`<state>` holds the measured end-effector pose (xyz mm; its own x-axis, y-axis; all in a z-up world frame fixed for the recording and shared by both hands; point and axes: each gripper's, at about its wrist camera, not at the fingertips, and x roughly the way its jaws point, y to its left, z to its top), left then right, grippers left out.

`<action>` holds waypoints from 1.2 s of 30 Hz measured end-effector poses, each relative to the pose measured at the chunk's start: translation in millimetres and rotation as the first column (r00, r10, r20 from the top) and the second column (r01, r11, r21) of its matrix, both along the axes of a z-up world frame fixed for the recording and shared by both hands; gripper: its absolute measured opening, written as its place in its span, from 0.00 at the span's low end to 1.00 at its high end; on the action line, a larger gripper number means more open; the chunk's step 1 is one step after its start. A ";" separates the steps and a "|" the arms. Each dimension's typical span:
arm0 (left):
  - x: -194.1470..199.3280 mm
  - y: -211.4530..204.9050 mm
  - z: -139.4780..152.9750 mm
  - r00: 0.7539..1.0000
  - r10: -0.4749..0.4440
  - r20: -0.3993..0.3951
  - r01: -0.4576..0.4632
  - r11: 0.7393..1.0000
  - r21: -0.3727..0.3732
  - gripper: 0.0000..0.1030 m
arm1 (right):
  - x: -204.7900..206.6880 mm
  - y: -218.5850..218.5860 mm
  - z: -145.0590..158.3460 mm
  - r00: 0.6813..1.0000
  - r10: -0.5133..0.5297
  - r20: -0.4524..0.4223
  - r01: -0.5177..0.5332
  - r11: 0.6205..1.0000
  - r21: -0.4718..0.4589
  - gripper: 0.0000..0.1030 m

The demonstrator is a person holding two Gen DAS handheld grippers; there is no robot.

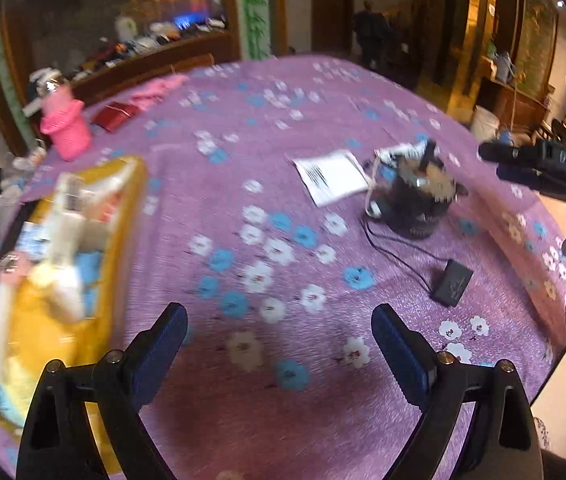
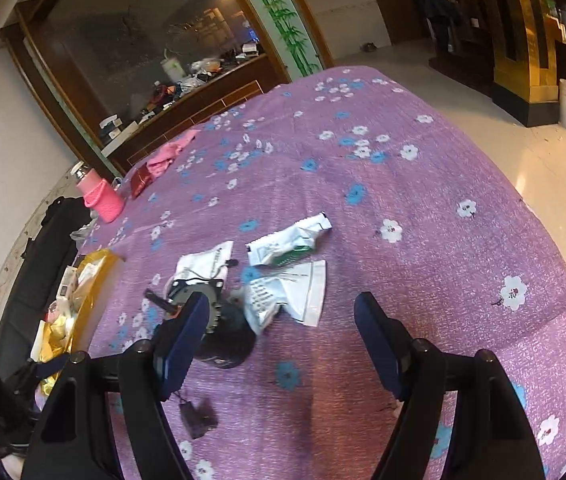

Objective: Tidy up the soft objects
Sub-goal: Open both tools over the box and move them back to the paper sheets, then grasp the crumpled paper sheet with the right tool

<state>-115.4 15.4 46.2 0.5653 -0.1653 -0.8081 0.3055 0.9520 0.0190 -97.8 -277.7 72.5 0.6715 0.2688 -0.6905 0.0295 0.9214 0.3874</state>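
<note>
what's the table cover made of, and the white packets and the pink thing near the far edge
Table cover: looks like woven cloth, matte purple with a printed flower pattern; fine threadlike streaks show.
White packets: probably thin plastic or foil film, slightly glossy, creased and crumpled.
Pink thing: seems to be soft fabric, matte, lying in limp folds; too far off to tell the weave.

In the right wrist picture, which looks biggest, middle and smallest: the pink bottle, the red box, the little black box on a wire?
1. pink bottle
2. and 3. little black box and red box look alike; the black one is nearer, so unsure.
</note>
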 end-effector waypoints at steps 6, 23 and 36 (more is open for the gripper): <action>16.1 -5.4 -30.9 0.995 0.005 -0.101 -0.005 1.000 0.000 0.92 | 22.9 0.0 -12.3 0.999 -0.007 -0.052 0.003 0.997 -0.081 0.72; 12.2 -5.3 -36.9 0.996 -0.030 -0.086 0.027 0.999 -0.031 0.99 | 126.1 41.5 -46.4 0.967 0.126 -0.220 -0.144 0.987 -0.069 0.29; 69.1 -16.8 4.0 0.998 -0.041 -0.052 0.038 0.997 -0.062 0.81 | 109.7 -19.8 -33.4 0.999 0.032 -0.043 -0.024 0.986 0.167 0.28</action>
<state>-46.4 -1.4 50.2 0.5141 -0.2363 -0.8246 0.3419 0.9381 -0.0556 11.9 -297.5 39.1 0.6311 0.4006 -0.6643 0.0254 0.8452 0.5338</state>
